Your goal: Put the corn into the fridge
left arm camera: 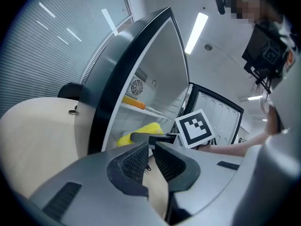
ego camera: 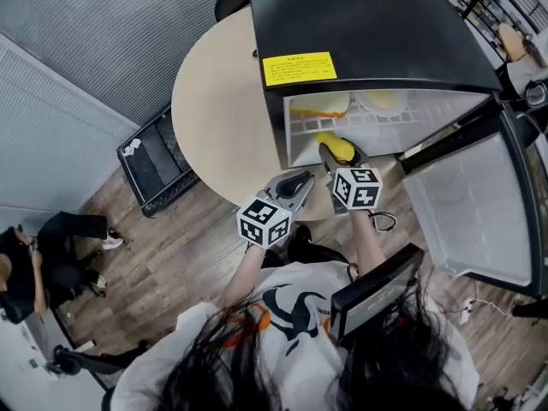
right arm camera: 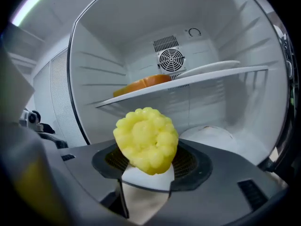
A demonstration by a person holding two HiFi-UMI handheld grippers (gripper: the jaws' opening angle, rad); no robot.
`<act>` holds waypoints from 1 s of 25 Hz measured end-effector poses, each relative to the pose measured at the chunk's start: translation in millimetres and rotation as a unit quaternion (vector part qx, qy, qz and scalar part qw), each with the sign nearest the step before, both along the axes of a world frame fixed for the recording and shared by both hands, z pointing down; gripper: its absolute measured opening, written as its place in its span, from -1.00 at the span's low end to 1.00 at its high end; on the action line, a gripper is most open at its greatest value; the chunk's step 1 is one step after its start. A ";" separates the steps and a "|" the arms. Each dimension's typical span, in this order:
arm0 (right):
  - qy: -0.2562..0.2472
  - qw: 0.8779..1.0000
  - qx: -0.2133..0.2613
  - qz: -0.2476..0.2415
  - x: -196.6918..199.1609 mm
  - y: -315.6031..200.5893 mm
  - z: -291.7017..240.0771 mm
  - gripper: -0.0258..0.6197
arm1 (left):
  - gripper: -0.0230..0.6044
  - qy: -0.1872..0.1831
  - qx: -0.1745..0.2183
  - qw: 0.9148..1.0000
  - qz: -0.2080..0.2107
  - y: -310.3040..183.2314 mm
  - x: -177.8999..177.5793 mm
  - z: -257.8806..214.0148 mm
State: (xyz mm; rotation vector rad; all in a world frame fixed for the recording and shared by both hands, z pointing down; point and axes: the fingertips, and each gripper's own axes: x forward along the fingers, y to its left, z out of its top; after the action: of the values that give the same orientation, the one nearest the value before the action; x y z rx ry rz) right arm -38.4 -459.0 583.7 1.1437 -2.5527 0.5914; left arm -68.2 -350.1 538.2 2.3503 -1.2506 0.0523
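Note:
The yellow corn [ego camera: 337, 147] is held end-on in my right gripper [ego camera: 334, 152], which is shut on it at the mouth of the open black fridge [ego camera: 368, 24]. In the right gripper view the corn [right arm camera: 146, 139] sits between the jaws of the right gripper [right arm camera: 146, 163], below the fridge's white shelf [right arm camera: 197, 78] and just short of the white interior. My left gripper [ego camera: 300, 181] hovers over the table edge to the left of the right one, shut with nothing between its pads [left arm camera: 134, 161]. From the left gripper view the corn [left arm camera: 141, 131] shows at the fridge opening.
The fridge stands on a round beige table [ego camera: 218, 110] with its door [ego camera: 471, 204] swung open to the right. An orange item [right arm camera: 141, 84] and a plate [right arm camera: 211, 66] lie on the shelf. A black crate [ego camera: 158, 165] and a seated person [ego camera: 51, 247] are at the left on the floor.

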 end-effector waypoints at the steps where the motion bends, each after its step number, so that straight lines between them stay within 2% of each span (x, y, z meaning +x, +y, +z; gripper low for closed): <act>1: 0.005 1.000 0.009 -0.006 -4.3 -6.1 -0.4 -0.13 | -0.80 0.000 -0.001 1.000 -0.003 -0.6 -0.6 0.4; 6: 0.051 0.995 0.061 -0.057 -33.4 -25.9 0.1 -0.13 | -0.80 -0.005 -0.007 1.000 -0.016 -1.0 -4.5 5.3; 9: 0.085 0.991 0.069 -0.082 -43.4 -28.9 11.4 -0.13 | -0.80 -0.004 -0.008 1.000 -0.022 -1.3 -5.3 5.9; 12: 0.090 0.992 0.051 -0.071 -41.2 -31.4 23.6 -0.13 | -0.80 -0.004 -0.008 1.000 -0.028 -0.9 -8.3 6.1; 17: 0.064 0.996 0.022 -0.057 -39.5 -39.6 29.5 -0.13 | -0.80 -0.005 -0.004 0.999 -0.035 -3.9 -13.6 4.6; 25: 0.119 0.987 0.061 -0.093 -58.3 -56.5 29.6 -0.13 | -0.80 -0.007 -0.002 0.999 -0.035 -2.8 -13.5 2.7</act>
State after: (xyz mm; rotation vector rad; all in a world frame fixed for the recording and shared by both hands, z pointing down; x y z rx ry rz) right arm -96.7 -515.5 613.3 0.9359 -2.4769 0.2418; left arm -81.7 -352.9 540.9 2.3045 -1.3362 0.0477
